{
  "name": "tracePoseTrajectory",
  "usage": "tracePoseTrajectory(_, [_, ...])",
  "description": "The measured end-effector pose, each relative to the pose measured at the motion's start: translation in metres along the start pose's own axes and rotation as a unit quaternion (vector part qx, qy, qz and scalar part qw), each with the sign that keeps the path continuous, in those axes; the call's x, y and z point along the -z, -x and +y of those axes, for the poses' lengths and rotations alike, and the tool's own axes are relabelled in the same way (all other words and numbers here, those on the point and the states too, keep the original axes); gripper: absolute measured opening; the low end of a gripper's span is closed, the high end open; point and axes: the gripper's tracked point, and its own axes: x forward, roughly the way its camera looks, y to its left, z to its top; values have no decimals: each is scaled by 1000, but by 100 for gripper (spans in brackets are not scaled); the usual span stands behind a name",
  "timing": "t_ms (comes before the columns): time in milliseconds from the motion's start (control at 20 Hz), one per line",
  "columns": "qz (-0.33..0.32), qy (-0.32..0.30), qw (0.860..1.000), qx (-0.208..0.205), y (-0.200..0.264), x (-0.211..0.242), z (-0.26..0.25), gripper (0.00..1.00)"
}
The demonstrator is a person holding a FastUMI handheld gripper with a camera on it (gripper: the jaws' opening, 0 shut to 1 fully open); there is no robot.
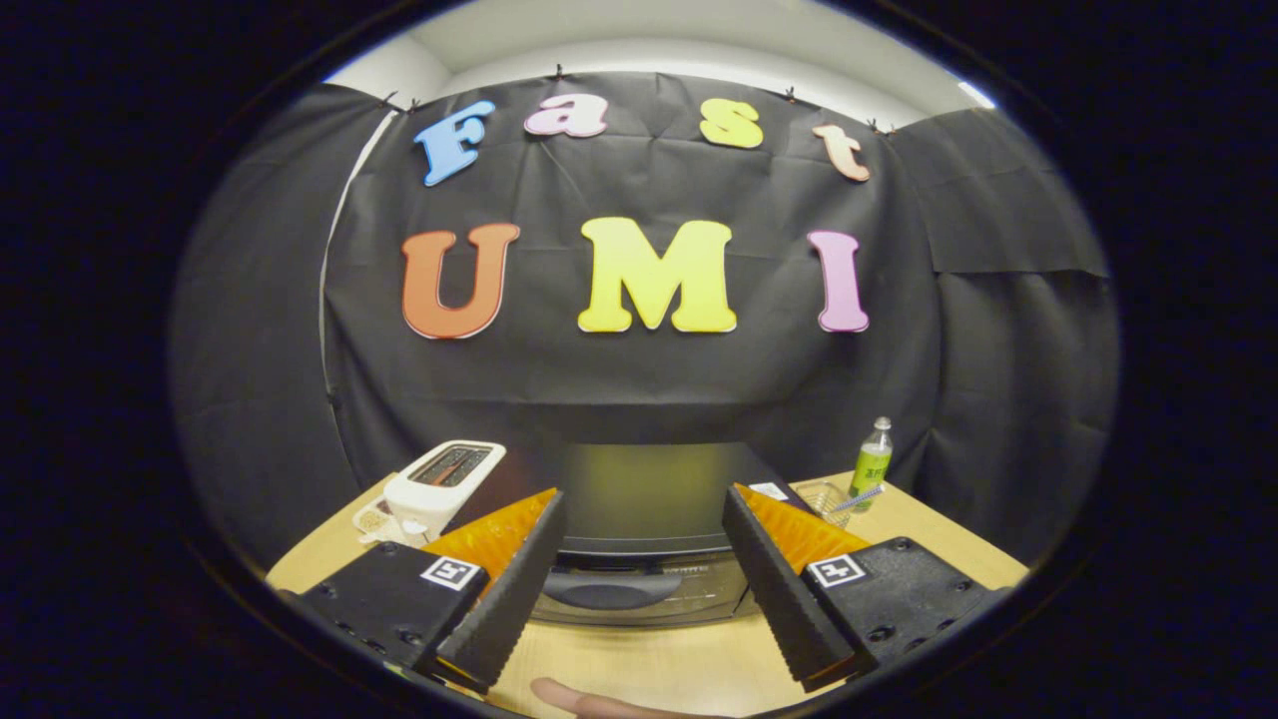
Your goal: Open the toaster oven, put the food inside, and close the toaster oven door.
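A black toaster oven [644,499] stands on the wooden table [649,664], seen from above and in front. Its glass door with a dark handle [604,591] faces me and looks closed. My gripper [644,509] hovers above the oven's front edge, open, with nothing between its ridged black fingers [519,589]. The oven's top and door show through the gap. A person's fingertip [589,701] rests on the table close to me, below the fingers.
A white pop-up toaster [444,481] stands left of the oven, with a small dish [374,519] beside it. Right of the oven are a clear glass with a straw [829,499] and a green-labelled bottle [872,464]. Black cloth walls surround the table.
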Motion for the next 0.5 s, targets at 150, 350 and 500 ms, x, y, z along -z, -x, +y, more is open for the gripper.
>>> tracePoseTrajectory(150, [40, 6, 999, 1, -19, 32, 5, 100])
tracePoseTrajectory(350, [89, 1, 996, 7, -35, 63, 9, 100])
tracePoseTrajectory(500, [120, 4, 993, -8, -38, 72, 14, 100])
